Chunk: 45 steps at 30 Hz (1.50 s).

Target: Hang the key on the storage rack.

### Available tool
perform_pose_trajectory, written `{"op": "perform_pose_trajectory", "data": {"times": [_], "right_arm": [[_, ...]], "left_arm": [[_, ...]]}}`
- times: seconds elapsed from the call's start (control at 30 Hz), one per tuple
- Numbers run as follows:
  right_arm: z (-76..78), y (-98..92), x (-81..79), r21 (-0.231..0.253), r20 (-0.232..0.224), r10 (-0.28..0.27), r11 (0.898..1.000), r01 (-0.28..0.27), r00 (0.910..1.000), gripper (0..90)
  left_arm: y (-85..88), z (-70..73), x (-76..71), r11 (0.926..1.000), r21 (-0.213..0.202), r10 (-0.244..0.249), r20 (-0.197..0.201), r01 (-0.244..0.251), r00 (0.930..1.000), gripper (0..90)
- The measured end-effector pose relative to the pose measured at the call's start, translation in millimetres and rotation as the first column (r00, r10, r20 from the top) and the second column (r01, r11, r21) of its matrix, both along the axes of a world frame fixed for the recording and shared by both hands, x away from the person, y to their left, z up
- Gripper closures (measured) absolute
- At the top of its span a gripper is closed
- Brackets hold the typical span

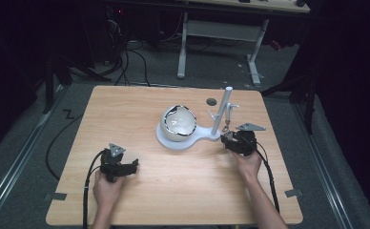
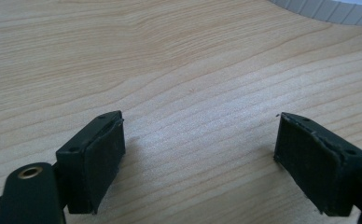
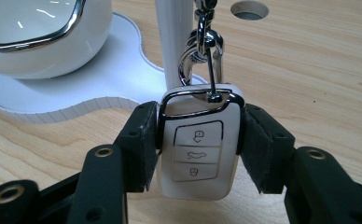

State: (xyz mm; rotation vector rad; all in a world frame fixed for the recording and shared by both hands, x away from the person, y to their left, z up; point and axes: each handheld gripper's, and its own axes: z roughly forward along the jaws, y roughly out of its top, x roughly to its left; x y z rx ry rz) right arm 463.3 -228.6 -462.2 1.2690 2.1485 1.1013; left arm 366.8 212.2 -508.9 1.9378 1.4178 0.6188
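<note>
A: Gripping the car key [image 3: 198, 150] by both sides, the right gripper [image 3: 198, 151] holds it at the white post [image 3: 173, 42], its clasp [image 3: 198, 56] just beside the post.

B: Keep it level; move slowly. The left gripper [image 2: 200, 154] rests open on the counter [image 2: 170, 60], well apart.

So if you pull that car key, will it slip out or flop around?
Probably no slipping: the right gripper has its jaws pressed on both sides of the car key. The key looks hard and glossy, so likely stiff. Its metal clip is jointed, so that part may swing.
</note>
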Motion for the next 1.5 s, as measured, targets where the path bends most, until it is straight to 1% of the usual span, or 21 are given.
{"op": "perform_pose_trajectory", "data": {"times": [0.1, 0.23, 0.3, 0.37, 0.43, 0.6, 0.73, 0.87, 1.03, 1.17, 1.3, 1.47, 1.5], "right_arm": [[0.6, -0.2, -0.4, -0.003, 0.001, 0.003, 1.0, -0.003, 1.0, 46.9], [2.5, -3.5, -1.7, 0.024, -0.001, 0.005, 1.0, -0.005, 1.0, 44.7], [4.5, -5.5, -3.9, 0.037, 0.006, 0.0, 0.999, 0.0, 1.0, 44.6], [5.5, -7.9, -5.2, 0.032, 0.012, 0.0, 0.999, 0.0, 0.9999, 44.7], [6.3, -11.1, -6.1, 0.025, 0.013, -0.002, 1.0, 0.002, 0.9999, 45.0], [8.6, -19.3, -11.4, 0.047, 0.024, -0.018, 0.999, 0.016, 0.9995, 48.2], [11.9, -22.8, -14.0, 0.055, 0.029, -0.013, 0.998, 0.012, 0.9995, 49.4], [17.3, -26.5, -17.4, 0.067, 0.044, -0.006, 0.998, 0.003, 0.999, 49.8], [22.2, -32.0, -21.9, 0.09, 0.043, -0.01, 0.996, 0.006, 0.999, 50.4], [26.2, -36.3, -24.9, 0.089, 0.052, -0.011, 0.996, 0.007, 0.9986, 50.7], [28.2, -41.1, -28.9, 0.102, 0.059, -0.017, 0.995, 0.011, 0.9981, 51.1], [23.6, -44.9, -31.1, 0.082, 0.05, -0.015, 0.997, 0.011, 0.9986, 51.7], [23.4, -45.6, -31.7, 0.085, 0.048, -0.019, 0.996, 0.015, 0.9987, 51.8]], "left_arm": [[0.0, -0.1, 0.0, 1.0, -0.001, 0.0, 0.001, 0.0, 1.0, 16.5], [0.0, -0.1, 0.0, 1.0, -0.001, 0.0, 0.001, 0.0, 1.0, 16.5], [0.0, -0.1, 0.0, 1.0, 0.0, 0.0, 0.001, 0.0, 1.0, 16.5], [-0.1, -0.1, 0.0, 1.0, -0.001, 0.0, 0.001, 0.0, 1.0, 16.5], [-0.1, -0.1, 0.1, 1.0, -0.001, 0.0, 0.001, 0.0, 1.0, 16.5], [-0.1, -0.1, 0.1, 1.0, 0.0, 0.0, 0.001, 0.0, 1.0, 16.5], [0.0, 0.0, 0.0, 1.0, 0.001, 0.0, 0.0, 0.0, 1.0, 16.5], [-0.3, -0.1, 0.1, 1.0, -0.002, 0.003, 0.002, -0.003, 1.0, 16.5], [-0.3, -0.2, 0.1, 1.0, -0.003, 0.003, 0.002, -0.003, 1.0, 16.5], [-0.3, -0.1, 0.1, 1.0, -0.002, 0.003, 0.002, -0.003, 1.0, 16.5], [-0.3, -0.2, 0.1, 1.0, -0.003, 0.003, 0.002, -0.003, 1.0, 16.5], [-0.3, -0.2, 0.1, 1.0, -0.003, 0.003, 0.003, -0.003, 1.0, 16.5], [-0.3, -0.1, 0.1, 1.0, -0.002, 0.003, 0.002, -0.003, 1.0, 16.5]]}}
